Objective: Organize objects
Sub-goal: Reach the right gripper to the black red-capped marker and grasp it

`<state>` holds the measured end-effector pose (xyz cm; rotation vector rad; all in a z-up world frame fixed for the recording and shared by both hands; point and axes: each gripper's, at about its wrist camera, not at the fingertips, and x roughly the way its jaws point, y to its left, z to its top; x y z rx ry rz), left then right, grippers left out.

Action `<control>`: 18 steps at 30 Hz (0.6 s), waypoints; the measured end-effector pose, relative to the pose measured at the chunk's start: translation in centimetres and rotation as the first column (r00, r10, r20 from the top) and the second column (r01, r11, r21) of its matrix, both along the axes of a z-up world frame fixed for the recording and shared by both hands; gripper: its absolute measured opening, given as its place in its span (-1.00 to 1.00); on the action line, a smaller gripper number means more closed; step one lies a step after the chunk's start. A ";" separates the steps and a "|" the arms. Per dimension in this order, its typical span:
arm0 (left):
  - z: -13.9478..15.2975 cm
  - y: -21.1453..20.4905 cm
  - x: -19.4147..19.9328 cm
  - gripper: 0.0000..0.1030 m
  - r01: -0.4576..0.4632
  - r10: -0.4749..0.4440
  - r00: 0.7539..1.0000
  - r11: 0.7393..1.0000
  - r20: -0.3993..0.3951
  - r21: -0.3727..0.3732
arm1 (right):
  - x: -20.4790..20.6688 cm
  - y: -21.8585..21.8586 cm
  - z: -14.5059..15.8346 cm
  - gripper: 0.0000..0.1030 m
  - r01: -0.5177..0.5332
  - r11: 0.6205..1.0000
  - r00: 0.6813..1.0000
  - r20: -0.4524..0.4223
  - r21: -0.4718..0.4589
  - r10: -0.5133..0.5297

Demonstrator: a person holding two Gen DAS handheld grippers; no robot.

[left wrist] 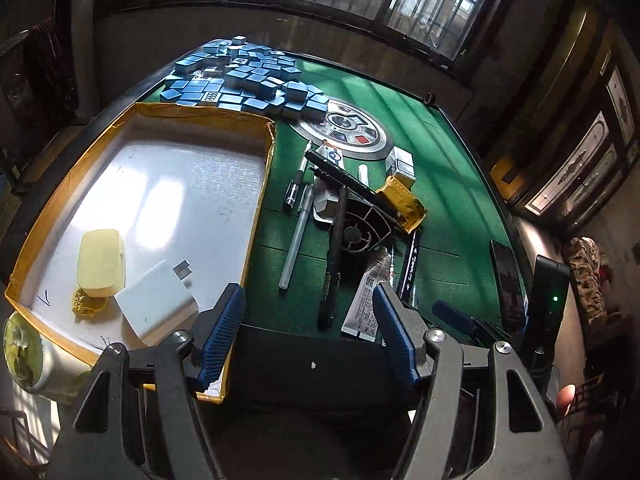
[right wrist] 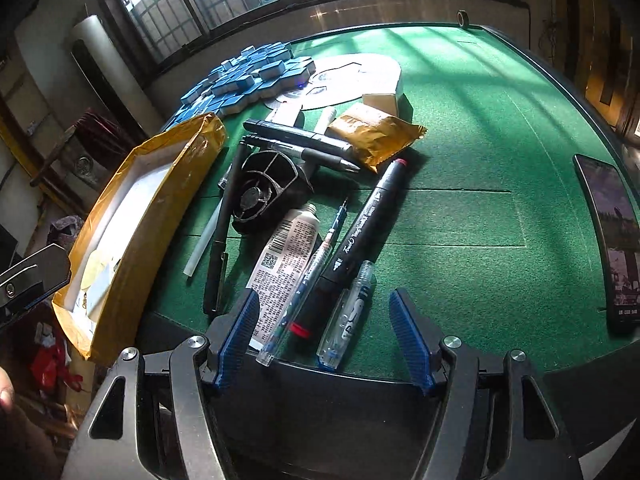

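Both your grippers' fingers are wide and empty; black marker [right wrist: 362, 236] lies on the tabletop [right wrist: 480, 160] just ahead of right gripper [right wrist: 326, 332], long axis running away, tray [left wrist: 160, 184] nearer left gripper [left wrist: 310, 332].

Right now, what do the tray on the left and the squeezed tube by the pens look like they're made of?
The tray looks like cardboard wrapped in glossy yellow-brown packing tape: its walls are creased and shiny, and its white floor reflects the window light. The tube seems soft metal or laminate, judging by its flattened, crinkled body with a printed label; which one is unclear.
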<state>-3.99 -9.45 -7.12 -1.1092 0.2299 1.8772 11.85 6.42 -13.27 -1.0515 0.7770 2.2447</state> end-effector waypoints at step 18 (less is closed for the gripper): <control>-0.4 0.6 1.8 0.28 0.042 -0.042 0.999 0.999 0.006 -0.013 | 1.2 0.6 -1.3 0.25 0.001 0.998 1.000 -0.015 -0.070 -0.002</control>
